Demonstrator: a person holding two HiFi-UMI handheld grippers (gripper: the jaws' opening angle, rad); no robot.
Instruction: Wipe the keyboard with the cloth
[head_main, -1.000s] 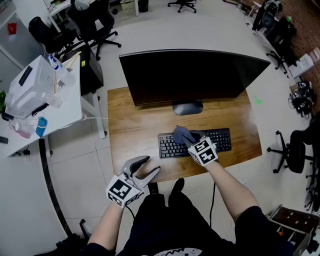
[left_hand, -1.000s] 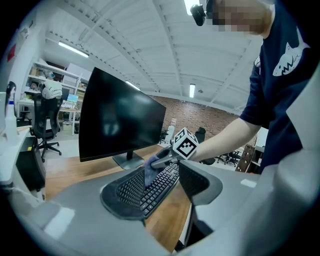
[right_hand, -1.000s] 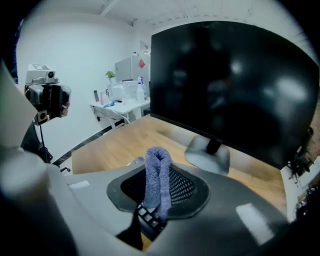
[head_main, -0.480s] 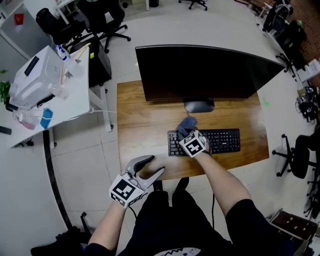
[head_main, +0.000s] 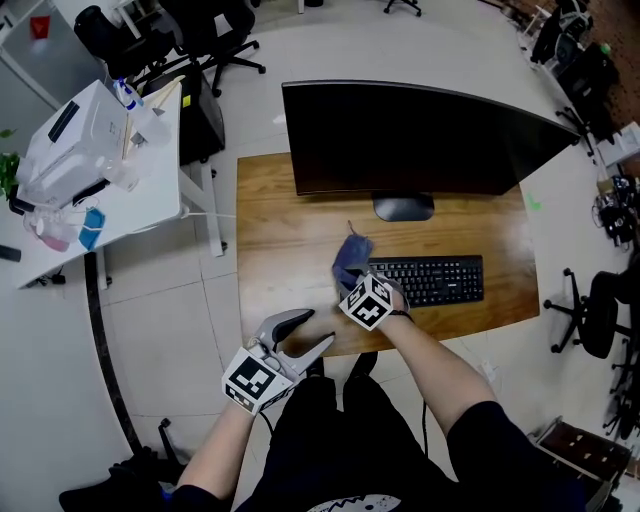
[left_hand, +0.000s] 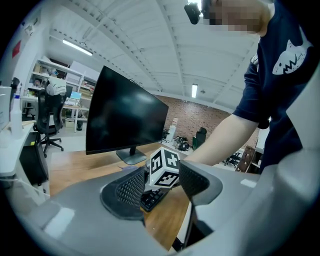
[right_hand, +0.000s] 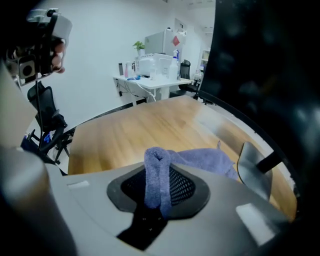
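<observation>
The black keyboard (head_main: 432, 280) lies on the wooden desk (head_main: 280, 225) in front of the monitor stand. A blue-grey cloth (head_main: 350, 260) bunches at the keyboard's left end, partly on the bare wood. My right gripper (head_main: 353, 279) is shut on the cloth; in the right gripper view a fold of the cloth (right_hand: 158, 172) is pinched between the jaws of the right gripper (right_hand: 159, 184). My left gripper (head_main: 316, 329) hangs open by the desk's front edge, nothing in it. Through the left gripper (left_hand: 162, 182) I see the keyboard's corner (left_hand: 151, 198).
A wide dark monitor (head_main: 420, 140) stands at the back of the desk on a round foot (head_main: 403, 207). A white side table (head_main: 120, 200) with a printer (head_main: 65, 150) is to the left. Office chairs (head_main: 195, 35) stand behind, and another chair (head_main: 590, 310) at the right.
My right gripper has dragged the cloth leftward along the keyboard to its left end. The left gripper has stayed open at the desk's front edge.
</observation>
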